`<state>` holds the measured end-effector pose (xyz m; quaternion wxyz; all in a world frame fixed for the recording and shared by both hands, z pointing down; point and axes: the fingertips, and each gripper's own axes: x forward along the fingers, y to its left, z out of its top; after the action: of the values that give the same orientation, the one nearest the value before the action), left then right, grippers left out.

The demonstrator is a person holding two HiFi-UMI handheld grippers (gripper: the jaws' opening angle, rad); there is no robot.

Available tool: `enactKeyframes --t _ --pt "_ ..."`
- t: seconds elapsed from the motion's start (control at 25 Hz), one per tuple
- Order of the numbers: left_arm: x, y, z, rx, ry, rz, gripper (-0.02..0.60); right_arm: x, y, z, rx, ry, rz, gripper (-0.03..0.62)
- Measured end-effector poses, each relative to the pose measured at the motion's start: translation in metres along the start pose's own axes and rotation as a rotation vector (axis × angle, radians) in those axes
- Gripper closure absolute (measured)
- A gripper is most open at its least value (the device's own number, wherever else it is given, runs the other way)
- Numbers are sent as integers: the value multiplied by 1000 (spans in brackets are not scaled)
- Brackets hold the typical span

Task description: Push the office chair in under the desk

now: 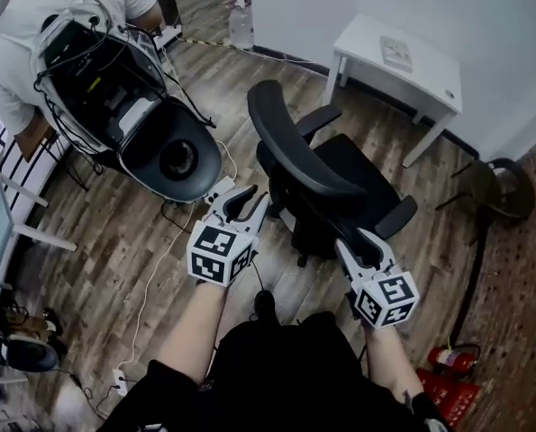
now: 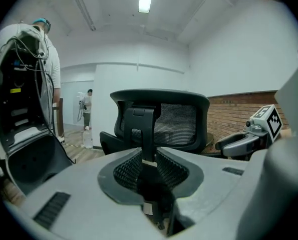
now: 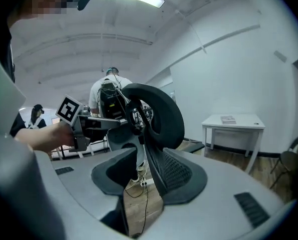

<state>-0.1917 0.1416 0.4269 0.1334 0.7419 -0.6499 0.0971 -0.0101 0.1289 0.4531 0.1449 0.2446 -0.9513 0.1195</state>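
Observation:
The black office chair (image 1: 340, 178) stands on the wood floor with its curved backrest (image 1: 281, 142) towards me, apart from the white desk (image 1: 398, 61) at the far right wall. My left gripper (image 1: 242, 203) hovers just left of the backrest, jaws open; in the left gripper view (image 2: 150, 159) the chair's mesh back (image 2: 161, 121) and spine show beyond the gap. My right gripper (image 1: 359, 241) is at the chair's rear right, near the seat. In the right gripper view (image 3: 138, 169) its jaws stand open, floor shows between them, and the backrest's (image 3: 161, 114) strut runs beside the right pad (image 3: 181, 174).
A person in a white shirt (image 1: 33, 34) stands at the upper left by an open black-and-white machine casing (image 1: 132, 115). Cables (image 1: 159, 259) and a power strip (image 1: 122, 381) lie on the floor. A dark chair (image 1: 497, 187) and a fire extinguisher (image 1: 448, 360) are at the right.

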Motion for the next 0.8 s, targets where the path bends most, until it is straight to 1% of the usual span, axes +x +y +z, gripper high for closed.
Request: enactKeyframes --t 0.08,0.12,0.2,0.28,0.36,0.48,0.64,0.72,0.8 --pt "0 9 -6 13 3 -47 508 1 14 -15 7 5 -60 430" --pt "4 13 -6 20 7 -67 505 3 14 -16 13 11 -90 430" --pt "17 17 1 35 21 -90 500 5 0 -13 28 31 -144 428" --pt "28 14 4 54 34 -88 500 -2 -13 -17 32 50 -187 425" --pt "28 12 0 70 34 -72 500 -10 -17 -29 27 62 -221 425" --pt "28 19 -3 75 23 -64 508 -5 -16 -39 13 93 -249 424" --pt "34 22 -2 79 15 -66 511 10 -16 -39 -60 126 -270 413" --pt "36 19 -2 93 23 -78 511 12 -15 -41 -86 128 -280 407" --pt "34 18 -5 109 26 -104 511 12 -12 -44 -88 114 -285 401"
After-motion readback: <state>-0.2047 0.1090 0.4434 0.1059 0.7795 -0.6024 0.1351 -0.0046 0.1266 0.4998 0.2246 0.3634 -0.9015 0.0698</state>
